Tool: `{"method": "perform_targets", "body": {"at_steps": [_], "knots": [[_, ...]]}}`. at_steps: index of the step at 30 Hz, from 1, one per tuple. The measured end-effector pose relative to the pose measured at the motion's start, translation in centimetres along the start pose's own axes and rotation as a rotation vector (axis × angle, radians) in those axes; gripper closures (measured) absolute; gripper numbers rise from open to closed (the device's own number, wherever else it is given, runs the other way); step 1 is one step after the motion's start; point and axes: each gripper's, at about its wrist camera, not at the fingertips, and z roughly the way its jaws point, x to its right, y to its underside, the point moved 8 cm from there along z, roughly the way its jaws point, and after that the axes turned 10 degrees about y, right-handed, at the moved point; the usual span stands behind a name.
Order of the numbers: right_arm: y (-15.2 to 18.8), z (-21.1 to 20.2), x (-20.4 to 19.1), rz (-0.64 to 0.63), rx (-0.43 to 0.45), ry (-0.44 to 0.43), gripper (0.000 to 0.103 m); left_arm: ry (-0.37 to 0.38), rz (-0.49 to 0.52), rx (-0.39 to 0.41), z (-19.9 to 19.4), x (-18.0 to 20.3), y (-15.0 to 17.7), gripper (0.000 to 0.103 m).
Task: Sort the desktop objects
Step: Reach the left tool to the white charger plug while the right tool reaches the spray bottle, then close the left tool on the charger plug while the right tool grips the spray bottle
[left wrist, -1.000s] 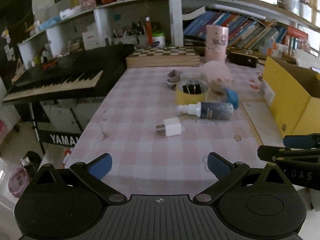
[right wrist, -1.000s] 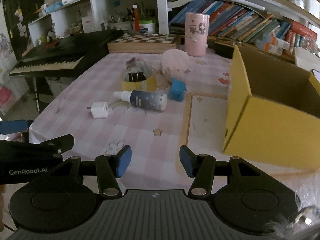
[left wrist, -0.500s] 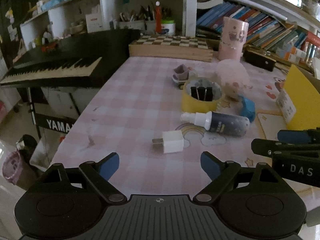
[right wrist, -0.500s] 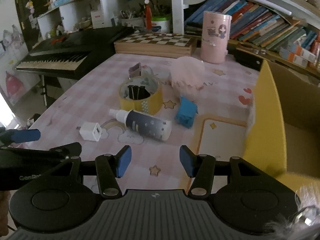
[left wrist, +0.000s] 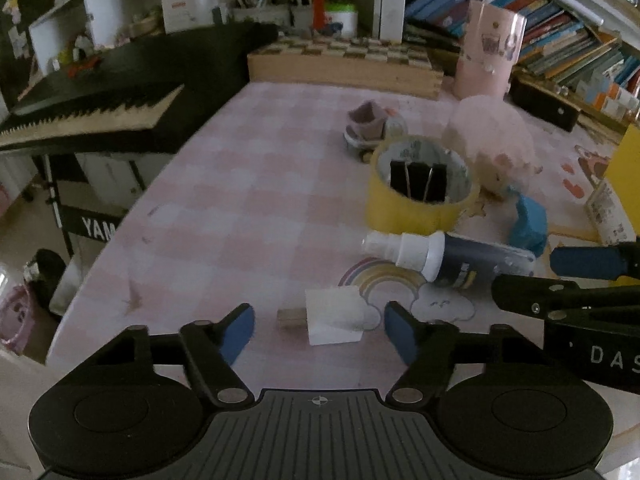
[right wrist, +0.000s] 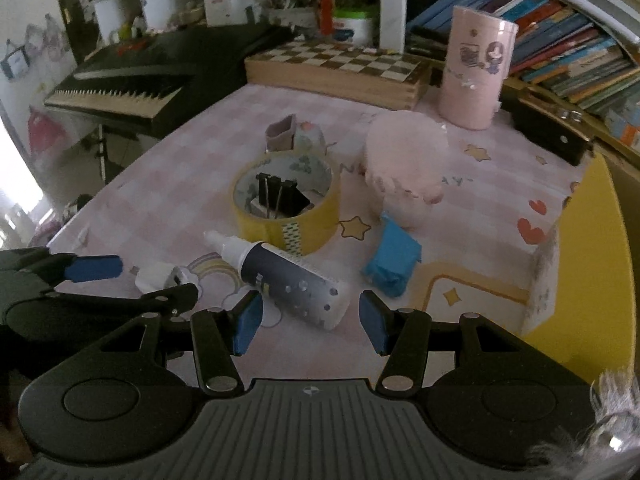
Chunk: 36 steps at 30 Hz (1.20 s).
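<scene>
A white plug charger [left wrist: 334, 316] lies on the pink checked tablecloth [left wrist: 240, 220]. My left gripper [left wrist: 318, 331] straddles it; its jaws are closing and the blue pads stand clear of the charger on both sides. A dark spray bottle [right wrist: 288, 280] with a white cap lies on its side. Its base end sits between the fingers of my right gripper [right wrist: 311, 321], which is open, the pads not touching it. Behind the bottle are a yellow tape roll [right wrist: 288, 228] holding black binder clips [right wrist: 276, 200], and a blue wrapped piece [right wrist: 394, 264].
A yellow cardboard box [right wrist: 588, 260] stands open at the right. A fluffy pink item [right wrist: 408, 160], a small toy [left wrist: 368, 128], a pink canister [right wrist: 474, 68] and a chessboard box [right wrist: 336, 68] sit further back. A black keyboard [left wrist: 100, 120] borders the table's left edge.
Both grippers have moved forward and down towards the objects. The left jaws have narrowed around the charger. The bottle's base now lies between the right fingers, whose gap is unchanged.
</scene>
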Motion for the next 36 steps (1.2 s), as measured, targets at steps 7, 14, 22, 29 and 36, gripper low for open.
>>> {"method": "perform_targets", "body": {"at_steps": [7, 14, 22, 29, 36], "knots": [[-0.4, 1.9, -0.8, -0.068, -0.045, -0.026, 0.045, 0.004, -0.023, 0.007, -0.3, -0.7, 0.0, 0.062], [-1.4, 3.8, -1.7, -0.196, -0.065, -0.027, 0.034, -0.019, -0.117, 0.015, -1.8, -2.9, 0.3, 0.062], [-1.4, 5.1, -3.0, -0.350, -0.049, -0.040, 0.027, -0.028, -0.125, 0.038, -2.8, -2.9, 0.2, 0.062], [-0.7, 3.8, -2.7, -0.319, -0.118, -0.086, 0.064, -0.027, -0.124, 0.054, -3.6, -2.6, 0.2, 0.062], [0.9, 1.9, -3.9, -0.307, -0.112, -0.158, 0.059, -0.037, -0.152, 0.067, -4.2, -2.8, 0.5, 0.062]]}}
